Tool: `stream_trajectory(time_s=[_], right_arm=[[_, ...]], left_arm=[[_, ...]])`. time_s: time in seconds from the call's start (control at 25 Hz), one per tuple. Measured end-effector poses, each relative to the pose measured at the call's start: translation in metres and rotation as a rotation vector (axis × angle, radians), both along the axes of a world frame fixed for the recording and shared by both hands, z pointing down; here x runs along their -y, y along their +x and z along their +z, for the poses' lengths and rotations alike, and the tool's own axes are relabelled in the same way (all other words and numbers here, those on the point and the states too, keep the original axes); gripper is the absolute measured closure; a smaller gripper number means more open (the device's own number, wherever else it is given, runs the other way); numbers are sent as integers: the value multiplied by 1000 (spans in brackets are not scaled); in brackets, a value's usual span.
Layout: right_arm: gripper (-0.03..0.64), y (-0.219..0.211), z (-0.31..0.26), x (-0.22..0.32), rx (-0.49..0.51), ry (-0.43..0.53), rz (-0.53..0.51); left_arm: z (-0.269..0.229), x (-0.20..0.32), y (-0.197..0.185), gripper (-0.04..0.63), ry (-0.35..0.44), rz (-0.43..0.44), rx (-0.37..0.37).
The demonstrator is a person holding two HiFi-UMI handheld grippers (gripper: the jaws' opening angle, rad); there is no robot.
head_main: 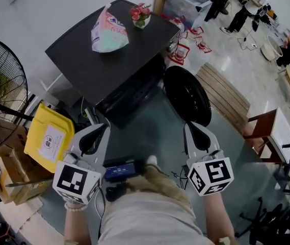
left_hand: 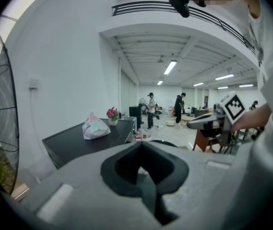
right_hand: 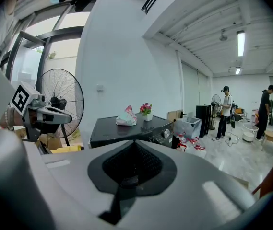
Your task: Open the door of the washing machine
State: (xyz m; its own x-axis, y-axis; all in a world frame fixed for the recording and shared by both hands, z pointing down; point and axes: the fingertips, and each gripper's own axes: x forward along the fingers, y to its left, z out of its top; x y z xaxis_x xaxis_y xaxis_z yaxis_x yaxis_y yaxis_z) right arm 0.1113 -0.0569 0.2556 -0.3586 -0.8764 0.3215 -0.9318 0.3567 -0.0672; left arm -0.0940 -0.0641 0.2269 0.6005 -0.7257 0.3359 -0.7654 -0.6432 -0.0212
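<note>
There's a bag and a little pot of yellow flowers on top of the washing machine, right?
Not quite. The flowers are pink, not yellow. The head view shows this, and the right gripper view does too. The rest is right: the bag and the little pot sit on top of the washing machine.

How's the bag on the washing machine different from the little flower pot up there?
The bag is bigger than the flower pot. The bag is crumpled, pale pink and green; the flower pot is white with red flowers. Both sit on top of the black washing machine.
</note>
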Motion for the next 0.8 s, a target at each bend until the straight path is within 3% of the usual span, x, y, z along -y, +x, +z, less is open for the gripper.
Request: stream_trajectory(time_s=[0.8], right_arm=[[612,-8,8,1,-24,-18,-1]], left_arm=[[-1,6,6,601,9,24,-33]])
